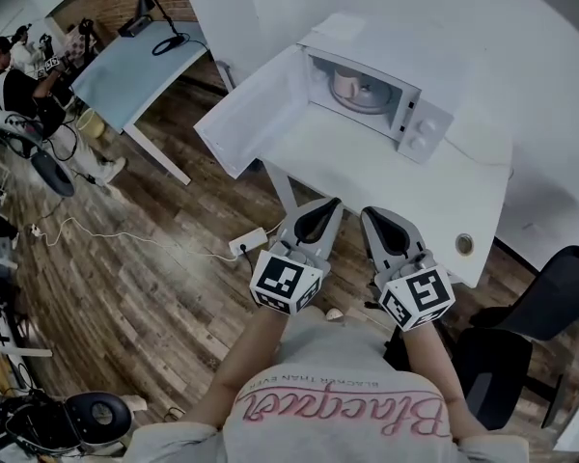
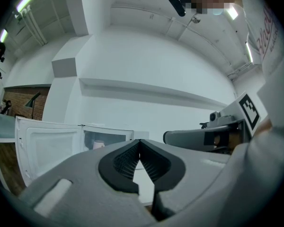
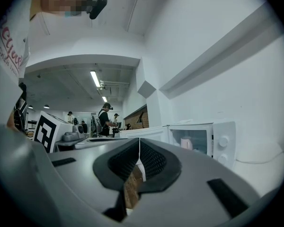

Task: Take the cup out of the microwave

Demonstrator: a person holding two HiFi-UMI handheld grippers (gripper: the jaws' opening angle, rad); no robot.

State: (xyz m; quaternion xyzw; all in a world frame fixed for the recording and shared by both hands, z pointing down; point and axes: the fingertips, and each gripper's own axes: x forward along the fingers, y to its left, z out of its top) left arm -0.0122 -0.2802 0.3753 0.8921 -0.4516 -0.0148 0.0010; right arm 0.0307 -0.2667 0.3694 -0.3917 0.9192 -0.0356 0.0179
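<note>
The white microwave stands at the back of a white table, its door swung wide open to the left. A pale pink cup sits inside on the turntable. It also shows in the left gripper view as the cup and in the right gripper view as the cup. My left gripper and right gripper hover side by side over the table's near edge, well short of the microwave. Both point level at it. Both have their jaws shut with nothing between them, seen at the left gripper and the right gripper.
A blue-grey desk with a lamp stands at the back left, with people beside it. A power strip and cables lie on the wood floor. A black chair stands right of the table. The tabletop has a cable hole.
</note>
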